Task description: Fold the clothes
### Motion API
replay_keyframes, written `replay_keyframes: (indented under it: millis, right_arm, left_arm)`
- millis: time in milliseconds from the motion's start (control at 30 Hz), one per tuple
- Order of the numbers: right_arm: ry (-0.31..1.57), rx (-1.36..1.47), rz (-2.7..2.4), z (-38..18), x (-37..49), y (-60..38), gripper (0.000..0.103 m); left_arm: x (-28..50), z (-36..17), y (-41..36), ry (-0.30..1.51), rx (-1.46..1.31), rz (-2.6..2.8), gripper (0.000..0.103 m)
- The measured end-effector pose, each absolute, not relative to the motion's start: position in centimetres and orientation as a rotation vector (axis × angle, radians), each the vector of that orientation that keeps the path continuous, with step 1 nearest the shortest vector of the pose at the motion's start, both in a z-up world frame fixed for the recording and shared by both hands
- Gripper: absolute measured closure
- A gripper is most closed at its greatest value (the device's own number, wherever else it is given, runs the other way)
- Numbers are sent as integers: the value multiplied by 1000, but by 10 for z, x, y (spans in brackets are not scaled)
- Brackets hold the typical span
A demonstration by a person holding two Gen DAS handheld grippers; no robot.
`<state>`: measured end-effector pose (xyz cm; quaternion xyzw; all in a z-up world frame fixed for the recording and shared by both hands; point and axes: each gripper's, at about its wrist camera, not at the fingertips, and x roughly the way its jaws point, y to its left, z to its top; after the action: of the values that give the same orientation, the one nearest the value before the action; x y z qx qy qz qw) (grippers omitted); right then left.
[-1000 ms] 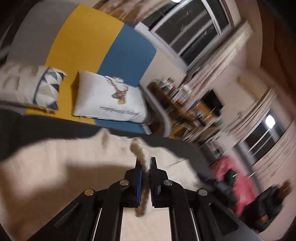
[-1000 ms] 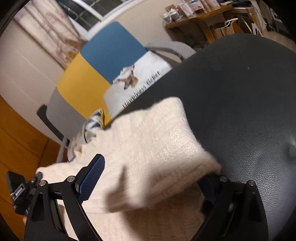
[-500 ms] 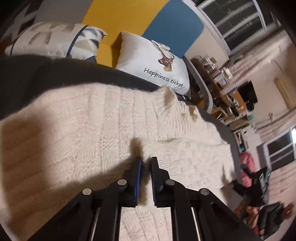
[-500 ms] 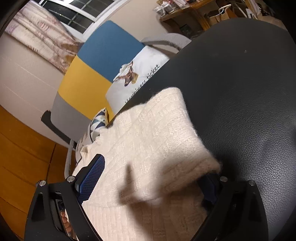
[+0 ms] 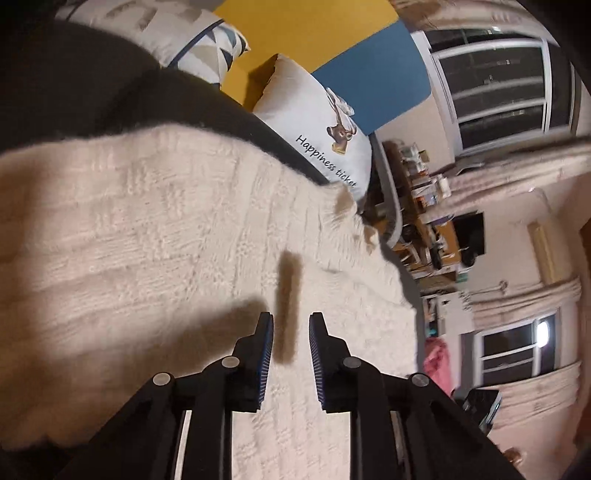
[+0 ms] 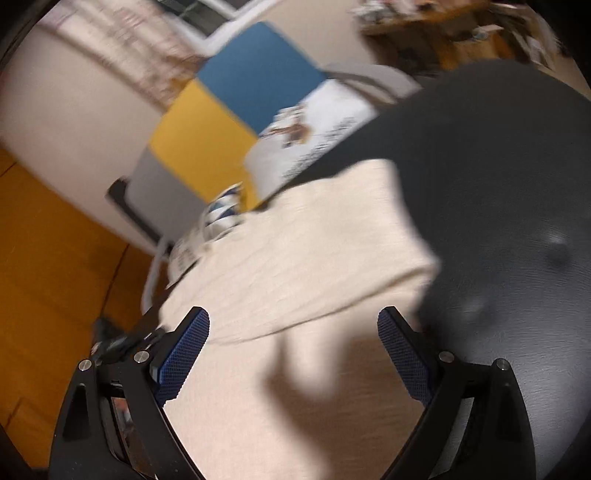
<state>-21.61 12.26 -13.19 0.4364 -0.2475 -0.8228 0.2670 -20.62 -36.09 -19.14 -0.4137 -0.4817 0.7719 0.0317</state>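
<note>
A cream knitted sweater lies spread on a black leather surface. In the left wrist view my left gripper hovers just over the knit. Its jaws are opening, and nothing sits between the blue pads. In the right wrist view the sweater shows a folded layer on top, blurred by motion. My right gripper stands wide open above the near part of the garment, holding nothing.
A white cushion printed "Happiness ticket" and a patterned cushion lean on a grey, yellow and blue sofa back behind the black surface. Cluttered shelves and windows lie beyond. Orange wooden floor shows at left.
My left gripper, shut on a fold of the sweater a second ago, has let go, sunk toward the knit and rolled. The right gripper has drawn back a little, still open.
</note>
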Motion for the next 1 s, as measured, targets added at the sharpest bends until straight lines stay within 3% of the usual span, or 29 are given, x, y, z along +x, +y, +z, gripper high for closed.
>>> replay_keyframes:
  millis: [167, 367, 667, 700, 767, 867, 1000]
  right_arm:
    - [-448, 1183, -2184, -130, -227, 53, 8]
    - [-469, 1258, -2168, -158, -244, 14, 8]
    - [-453, 1270, -2190, -172, -245, 9, 8]
    - [-440, 1274, -2193, -171, -245, 8, 8]
    - [-398, 1290, -2206, -168, -244, 6, 8]
    - [-312, 1274, -2292, -155, -242, 4, 8]
    - [-198, 1393, -2319, -165, -251, 1, 8]
  left_arm:
    - [-216, -196, -356, -1520, -1228, 2294, 83]
    - [-226, -189, -348, -1465, -1195, 2231, 83]
    - [-247, -190, -342, -1273, -1434, 2308, 81]
    - [-248, -189, -339, -1263, -1432, 2305, 83]
    - [-246, -177, -335, -1219, -1346, 2378, 101]
    - [-235, -146, -331, -1151, -1141, 2491, 101]
    - [-226, -153, -341, -1093, -1215, 2648, 101]
